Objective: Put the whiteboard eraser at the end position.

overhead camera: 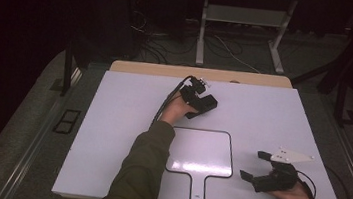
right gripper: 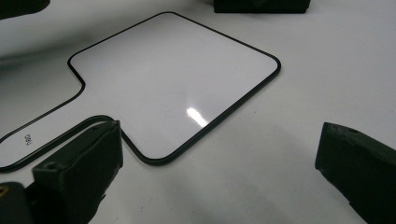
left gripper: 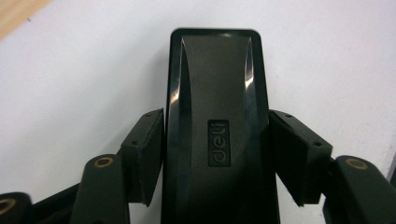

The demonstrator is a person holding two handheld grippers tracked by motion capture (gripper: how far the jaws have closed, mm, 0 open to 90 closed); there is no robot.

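Left gripper (left gripper: 215, 163) pinches the black eraser (left gripper: 217, 116) by its long sides at the far middle of the bench (overhead camera: 128, 104), likely to carry it to the whiteboard (overhead camera: 201, 152), while the right gripper (overhead camera: 257, 166) waits spread beside that board.

Most of your white table (overhead camera: 111, 122) lies open: the whole left side and the far right corner give you free passage. Near the far edge, at the middle, the black eraser (overhead camera: 203, 104) blocks the way. Toward the near edge, the flat handled whiteboard (overhead camera: 201, 152) lies at the middle, low enough to pass over. Your right gripper (overhead camera: 253, 164) occupies the near right corner.
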